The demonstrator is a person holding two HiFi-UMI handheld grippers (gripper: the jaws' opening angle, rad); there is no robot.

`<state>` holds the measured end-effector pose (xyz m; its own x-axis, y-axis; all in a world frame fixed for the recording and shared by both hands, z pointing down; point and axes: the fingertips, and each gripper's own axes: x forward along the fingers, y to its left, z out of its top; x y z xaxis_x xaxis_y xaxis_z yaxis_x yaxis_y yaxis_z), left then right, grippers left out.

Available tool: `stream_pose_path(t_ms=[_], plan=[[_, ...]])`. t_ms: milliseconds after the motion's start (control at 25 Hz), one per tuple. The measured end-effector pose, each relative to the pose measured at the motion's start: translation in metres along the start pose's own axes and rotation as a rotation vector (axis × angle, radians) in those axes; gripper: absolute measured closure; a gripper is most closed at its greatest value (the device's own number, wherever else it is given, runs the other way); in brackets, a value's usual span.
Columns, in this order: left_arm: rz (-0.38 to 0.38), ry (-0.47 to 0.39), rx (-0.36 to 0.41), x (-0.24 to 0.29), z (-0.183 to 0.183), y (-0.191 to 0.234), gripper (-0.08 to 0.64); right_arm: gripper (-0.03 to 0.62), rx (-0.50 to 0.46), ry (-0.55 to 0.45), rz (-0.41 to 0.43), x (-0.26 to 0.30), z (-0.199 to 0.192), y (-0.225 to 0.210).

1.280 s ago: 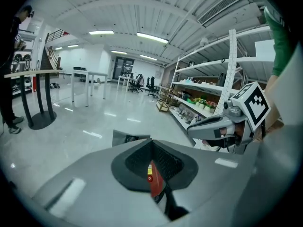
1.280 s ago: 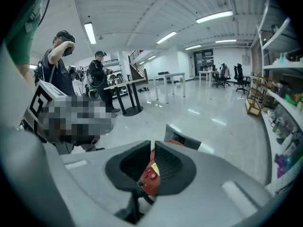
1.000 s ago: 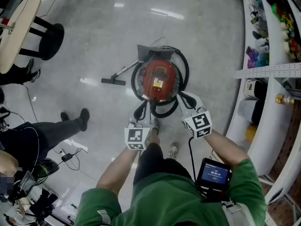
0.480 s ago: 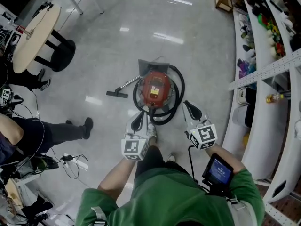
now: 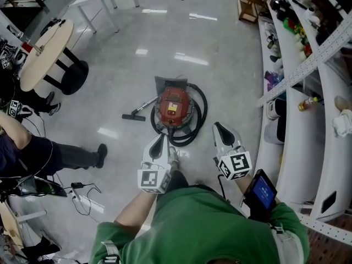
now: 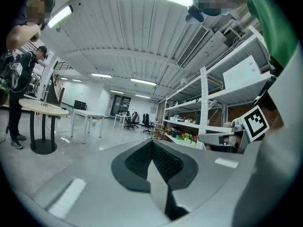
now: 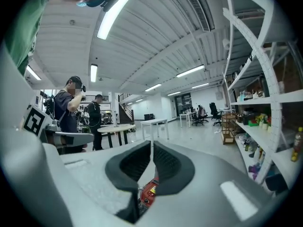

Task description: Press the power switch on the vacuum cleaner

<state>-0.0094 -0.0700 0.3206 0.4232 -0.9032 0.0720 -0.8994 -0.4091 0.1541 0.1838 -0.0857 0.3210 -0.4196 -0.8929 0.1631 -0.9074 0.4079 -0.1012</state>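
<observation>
I read left gripper (image 5: 160, 142) closed, jaws tip to tip, nothing held; right gripper (image 5: 221, 130) same. Both hovered short of red vacuum cleaner (image 5: 174, 106), not touching it. It stood on glossy grey floor (image 5: 126, 65), black hose (image 5: 199, 114) coiled round it. Right side: white shelving (image 5: 300, 139) holding bottle (image 5: 307, 104) and small coloured items. Far left: round table (image 5: 45, 51).

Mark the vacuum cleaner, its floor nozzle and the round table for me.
vacuum cleaner (image 5: 174, 105): head view, on its red top.
floor nozzle (image 5: 133, 116): head view, middle of the black bar.
round table (image 5: 47, 49): head view, on the bare tabletop.
</observation>
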Motion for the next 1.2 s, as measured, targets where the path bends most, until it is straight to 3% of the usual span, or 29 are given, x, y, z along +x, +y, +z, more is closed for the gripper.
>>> stream_pose_path(t_ms=[240, 600, 1200], plan=[[-0.02, -0.043, 0.008, -0.03, 0.014, -0.04, 0.554, 0.575, -0.043, -0.06, 0.006, -0.045, 0.024, 0.022], [-0.033, -0.038, -0.004, -0.083, 0.032, -0.096, 0.554, 0.581, -0.052, -0.091, 0.012, -0.113, 0.037, 0.043], [-0.103, -0.03, -0.013, -0.135, 0.037, -0.117, 0.554, 0.586, -0.027, -0.086, -0.026, -0.168, 0.026, 0.081]])
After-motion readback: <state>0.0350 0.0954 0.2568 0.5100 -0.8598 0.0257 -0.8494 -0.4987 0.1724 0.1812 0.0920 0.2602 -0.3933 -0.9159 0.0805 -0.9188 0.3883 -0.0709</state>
